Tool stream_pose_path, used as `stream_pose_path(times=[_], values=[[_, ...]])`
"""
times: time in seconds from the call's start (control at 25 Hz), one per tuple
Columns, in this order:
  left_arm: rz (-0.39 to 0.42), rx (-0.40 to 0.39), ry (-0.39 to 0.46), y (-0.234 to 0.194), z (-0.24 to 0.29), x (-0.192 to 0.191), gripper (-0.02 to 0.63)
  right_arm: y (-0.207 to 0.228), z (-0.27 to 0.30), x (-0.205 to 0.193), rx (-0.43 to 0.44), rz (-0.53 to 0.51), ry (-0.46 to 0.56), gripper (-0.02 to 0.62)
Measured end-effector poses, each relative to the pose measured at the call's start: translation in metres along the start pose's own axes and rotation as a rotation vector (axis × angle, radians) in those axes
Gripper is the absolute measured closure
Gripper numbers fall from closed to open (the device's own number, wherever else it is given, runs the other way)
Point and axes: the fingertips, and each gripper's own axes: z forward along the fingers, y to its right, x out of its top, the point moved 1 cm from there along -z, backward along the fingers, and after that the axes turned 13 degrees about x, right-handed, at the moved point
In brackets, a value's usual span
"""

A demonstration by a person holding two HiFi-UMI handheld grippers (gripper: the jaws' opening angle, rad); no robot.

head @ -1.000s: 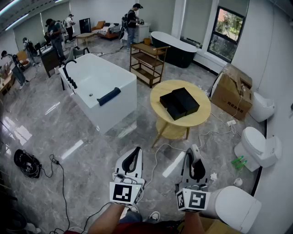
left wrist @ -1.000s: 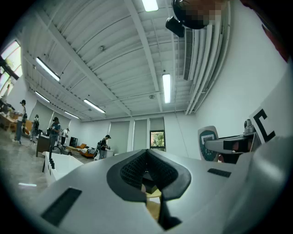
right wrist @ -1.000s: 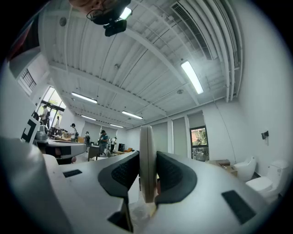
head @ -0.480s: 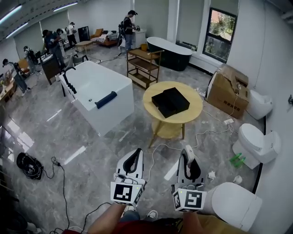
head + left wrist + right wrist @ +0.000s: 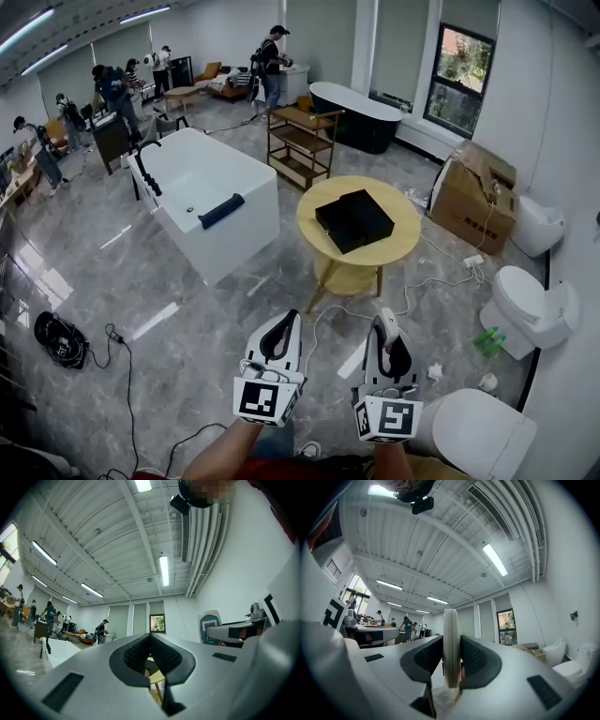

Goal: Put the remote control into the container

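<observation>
A black box-shaped container (image 5: 354,220) lies on a round yellow table (image 5: 394,248), well ahead of both grippers. My right gripper (image 5: 383,330) is shut on a slim white remote control (image 5: 382,325), held low over the floor. In the right gripper view the remote control (image 5: 451,644) stands edge-on between the two dark pads (image 5: 476,657) of my right gripper (image 5: 451,654). My left gripper (image 5: 279,330) hangs beside it, shut with nothing in it. In the left gripper view the pads (image 5: 136,653) of the left gripper (image 5: 150,638) meet, and the table shows beyond them.
A white bathtub (image 5: 202,192) stands left of the table, with a wooden shelf (image 5: 300,141) and a black bathtub (image 5: 361,103) behind. A cardboard box (image 5: 478,192) and toilets (image 5: 530,305) (image 5: 478,431) line the right wall. Cables (image 5: 323,323) cross the floor. Several people stand at the back.
The head view has shifted a little, and both grippers sit slightly lower in it. The right gripper still grips the remote control, and the left stays shut.
</observation>
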Motion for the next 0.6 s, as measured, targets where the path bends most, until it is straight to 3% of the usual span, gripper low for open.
stream_pose_path(times=[0.6], values=[[-0.029, -0.022, 0.003, -0.087, 0.121, -0.018, 0.591, -0.003, 0.155, -0.020, -0.007, -0.015, -0.026, 0.469]])
